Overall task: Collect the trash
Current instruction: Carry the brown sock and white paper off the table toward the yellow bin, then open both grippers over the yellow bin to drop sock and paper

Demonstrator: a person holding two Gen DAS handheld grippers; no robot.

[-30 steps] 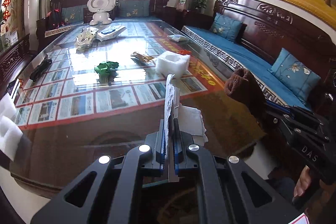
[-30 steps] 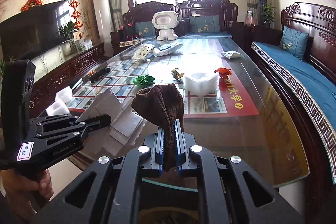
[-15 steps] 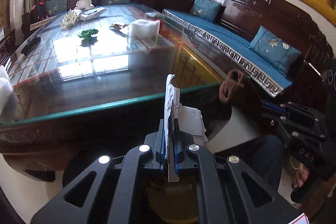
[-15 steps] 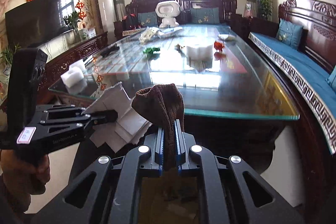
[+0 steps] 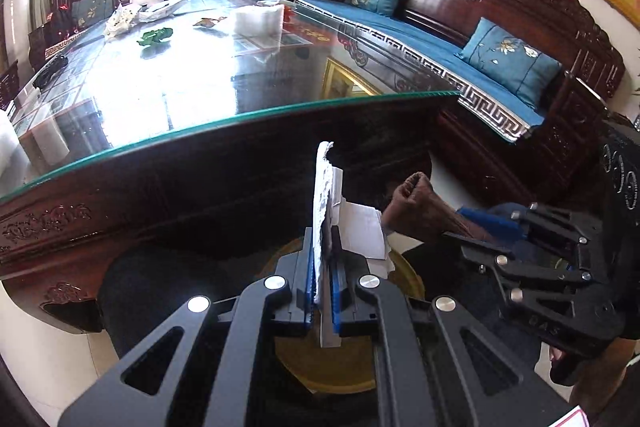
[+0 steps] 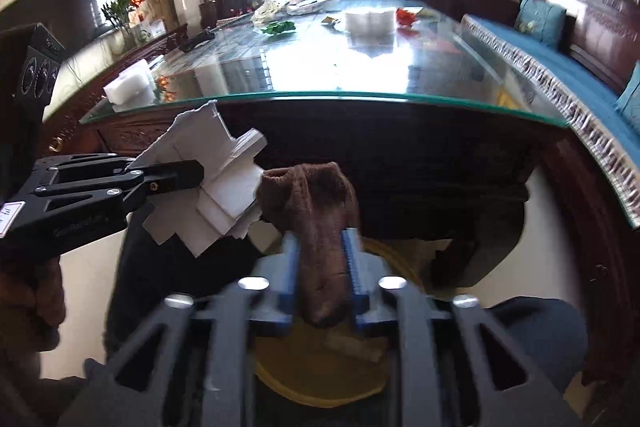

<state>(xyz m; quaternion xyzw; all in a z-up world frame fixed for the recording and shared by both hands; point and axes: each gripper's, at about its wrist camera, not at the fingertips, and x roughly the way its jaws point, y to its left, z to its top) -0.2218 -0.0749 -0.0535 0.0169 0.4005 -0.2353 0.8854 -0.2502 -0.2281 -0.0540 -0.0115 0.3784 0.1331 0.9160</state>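
Both grippers have dropped below the glass table [image 5: 248, 115] edge, over the yellow bin [image 6: 320, 375]

Left gripper [image 5: 322, 279] is clamped on white foam and paper scrap [image 5: 326, 195]; right gripper [image 6: 322, 267] is clamped on a brown sock [image 6: 316, 195]. Both pieces hang above the bin, probably for release. More trash remains on the table

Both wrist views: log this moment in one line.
left gripper: holds white paper scrap | right gripper: holds brown sock | both below table edge
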